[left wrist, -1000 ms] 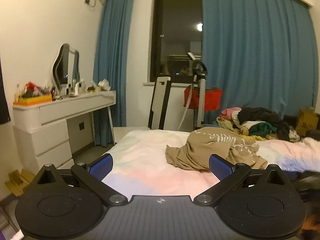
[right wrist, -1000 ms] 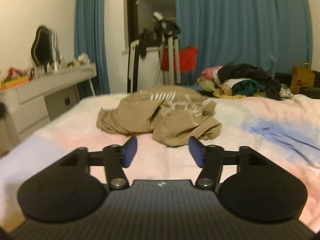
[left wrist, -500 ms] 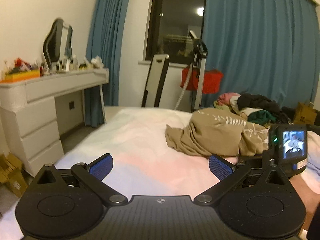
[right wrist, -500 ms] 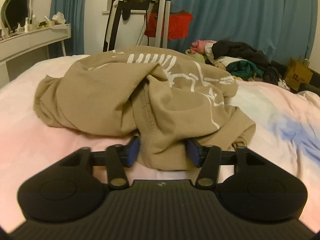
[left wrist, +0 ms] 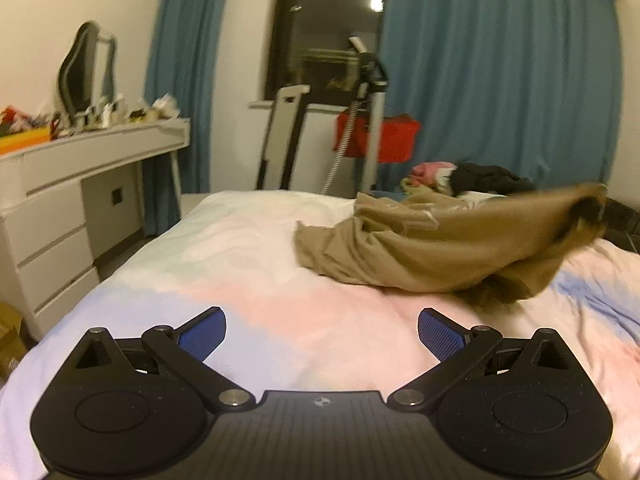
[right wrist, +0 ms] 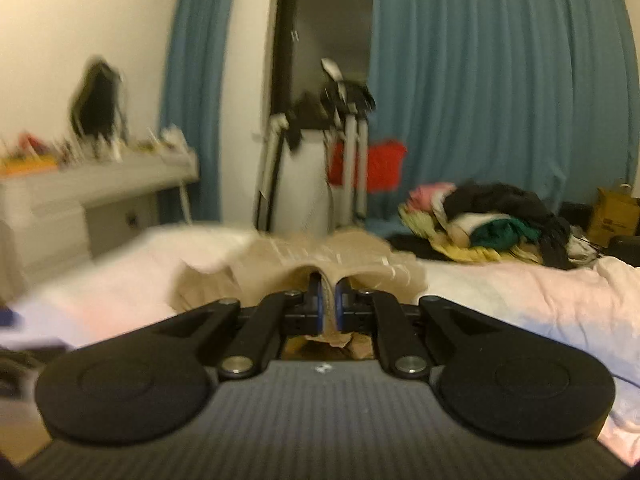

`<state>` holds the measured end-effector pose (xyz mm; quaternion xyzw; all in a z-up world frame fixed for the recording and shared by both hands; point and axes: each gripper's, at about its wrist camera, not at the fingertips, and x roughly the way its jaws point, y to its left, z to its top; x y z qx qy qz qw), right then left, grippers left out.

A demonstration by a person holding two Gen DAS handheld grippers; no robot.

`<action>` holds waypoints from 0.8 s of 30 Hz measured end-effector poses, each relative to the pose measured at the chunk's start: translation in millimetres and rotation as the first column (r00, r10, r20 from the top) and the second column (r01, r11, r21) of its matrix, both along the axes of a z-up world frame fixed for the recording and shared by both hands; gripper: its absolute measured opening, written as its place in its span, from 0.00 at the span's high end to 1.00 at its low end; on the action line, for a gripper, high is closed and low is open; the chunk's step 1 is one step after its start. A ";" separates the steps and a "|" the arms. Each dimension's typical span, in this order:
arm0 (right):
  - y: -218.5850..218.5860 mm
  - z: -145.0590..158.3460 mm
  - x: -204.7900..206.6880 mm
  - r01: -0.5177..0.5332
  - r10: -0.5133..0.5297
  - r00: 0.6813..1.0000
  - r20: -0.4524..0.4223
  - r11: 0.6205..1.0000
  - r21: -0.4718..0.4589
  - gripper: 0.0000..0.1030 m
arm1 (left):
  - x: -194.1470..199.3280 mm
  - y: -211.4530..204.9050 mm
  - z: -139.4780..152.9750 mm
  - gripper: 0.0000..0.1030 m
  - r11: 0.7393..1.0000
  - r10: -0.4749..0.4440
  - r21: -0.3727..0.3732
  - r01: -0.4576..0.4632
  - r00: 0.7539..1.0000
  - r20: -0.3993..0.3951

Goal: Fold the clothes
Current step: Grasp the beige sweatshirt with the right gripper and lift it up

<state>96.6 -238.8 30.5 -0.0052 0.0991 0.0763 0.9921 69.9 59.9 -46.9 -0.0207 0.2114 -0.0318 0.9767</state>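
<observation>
On the bed: tan sweatshirt, one fold clenched by right hand-held gripper at 3 o'clock; left hand-held gripper released, empty.

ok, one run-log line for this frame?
right gripper: shut on tan shirt | left gripper: open, empty | shirt partly lifted off bed

Warm yellowish indoor light, fairly dim; window black, one bright glare spot on glass. Strong fisheye bending at edges, dark vignette in corners. Right wrist view motion-blurred throughout (dresser smeared most); left view sharper, tan garment streaked.
</observation>
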 end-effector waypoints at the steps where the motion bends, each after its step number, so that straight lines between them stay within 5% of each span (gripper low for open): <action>1: -2.4 11.0 -13.8 -0.017 0.016 0.999 0.030 1.000 0.026 0.92 | -5.0 -6.3 2.0 0.00 1.000 -0.019 0.013 0.019 1.000 0.013; 9: -15.5 74.4 -111.9 -0.183 0.138 0.951 0.277 0.973 0.144 0.92 | -46.9 -55.9 4.3 0.00 0.975 -0.210 0.091 0.203 0.975 0.077; 13: -29.0 85.9 -146.7 -0.252 0.175 0.918 0.356 0.950 0.182 0.91 | -49.8 -90.2 -4.9 0.00 0.961 -0.240 0.169 0.220 0.965 0.110; 17: -43.0 79.5 -149.3 -0.247 0.168 0.928 0.332 0.945 0.214 0.91 | -37.5 -125.6 -28.9 0.01 0.933 -0.250 0.292 0.212 0.963 0.098; 20: -57.3 69.6 -139.0 -0.223 0.147 0.946 0.289 0.943 0.248 0.91 | -14.5 -141.7 -48.6 0.17 0.916 -0.196 0.365 0.165 0.979 0.050; 24: -74.5 55.5 -119.4 -0.169 0.112 0.973 0.204 0.943 0.288 0.91 | 12.0 -137.8 -57.7 0.35 0.946 -0.128 0.303 0.114 0.991 0.027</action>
